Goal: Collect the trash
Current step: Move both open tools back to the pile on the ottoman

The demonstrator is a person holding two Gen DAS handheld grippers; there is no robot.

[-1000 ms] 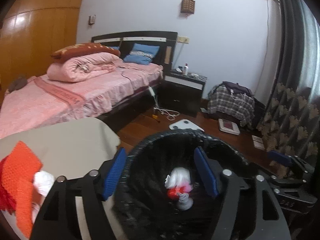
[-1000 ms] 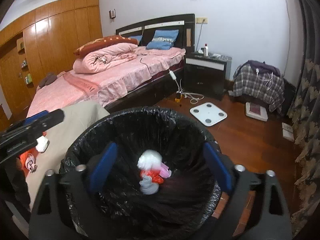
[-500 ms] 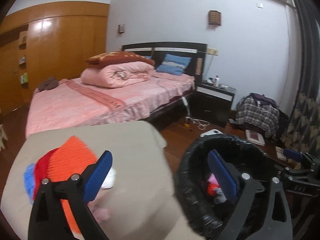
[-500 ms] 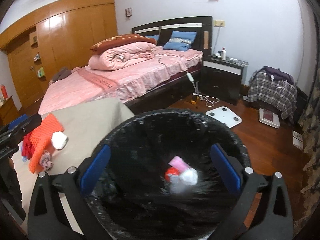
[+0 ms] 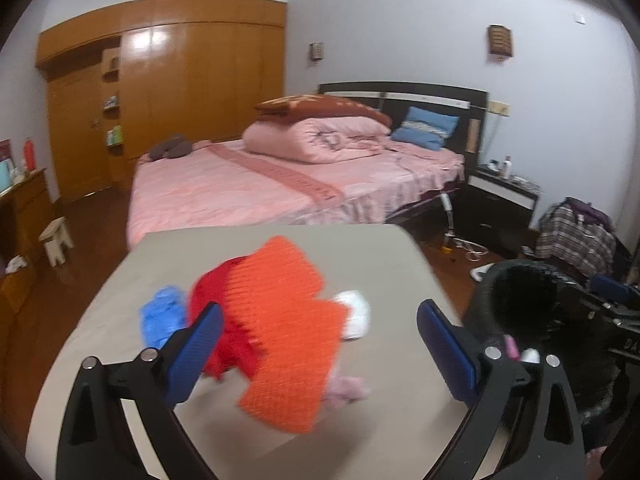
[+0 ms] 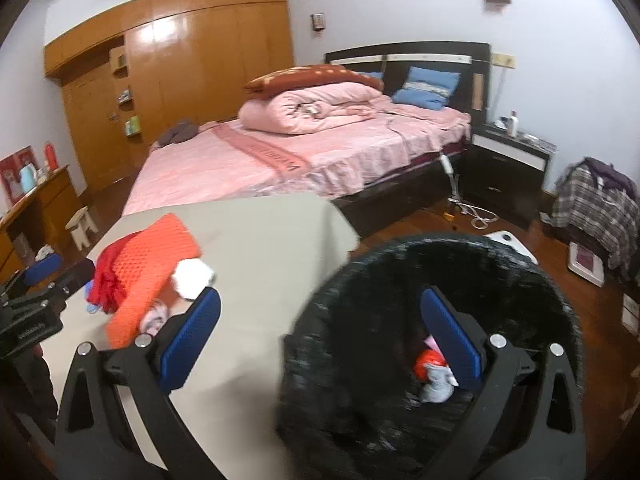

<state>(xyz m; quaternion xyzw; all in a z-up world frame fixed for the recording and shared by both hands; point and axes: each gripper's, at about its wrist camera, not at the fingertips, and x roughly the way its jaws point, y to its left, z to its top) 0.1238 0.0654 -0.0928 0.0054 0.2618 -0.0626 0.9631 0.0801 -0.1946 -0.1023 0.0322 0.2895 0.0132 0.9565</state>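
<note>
Orange mesh cloth [image 5: 286,332] is the landmark on the beige table [image 5: 360,252], and the left gripper [image 5: 318,346] hangs above it with its blue pads far apart and nothing between them. The right gripper [image 6: 320,336] is also wide and empty; it looks partly over the table edge and partly over the black-lined trash bin [image 6: 432,320], which stands to the right of the cloth, beside the table.

I think the step now is to choose the next piece of trash and go down on it. To do it well, the left gripper should aim to the right edge of the cloth, where the white crumpled wad [image 5: 354,314] lies touching it. The pads should come on both sides of the wad only, so that the cloth is not caught together with it. The wad looks soft and light, so a gentle closing should be enough.

A pale pink scrap [image 5: 346,390] lies at the near edge of the cloth, partly under it. A blue crumpled piece [image 5: 162,314] lies on the left of the cloth, beyond a red fabric [image 5: 214,300]. I cannot tell if these are paper or plastic. Some pink, red and white pieces [image 6: 434,372] already lie in the bin.
</note>
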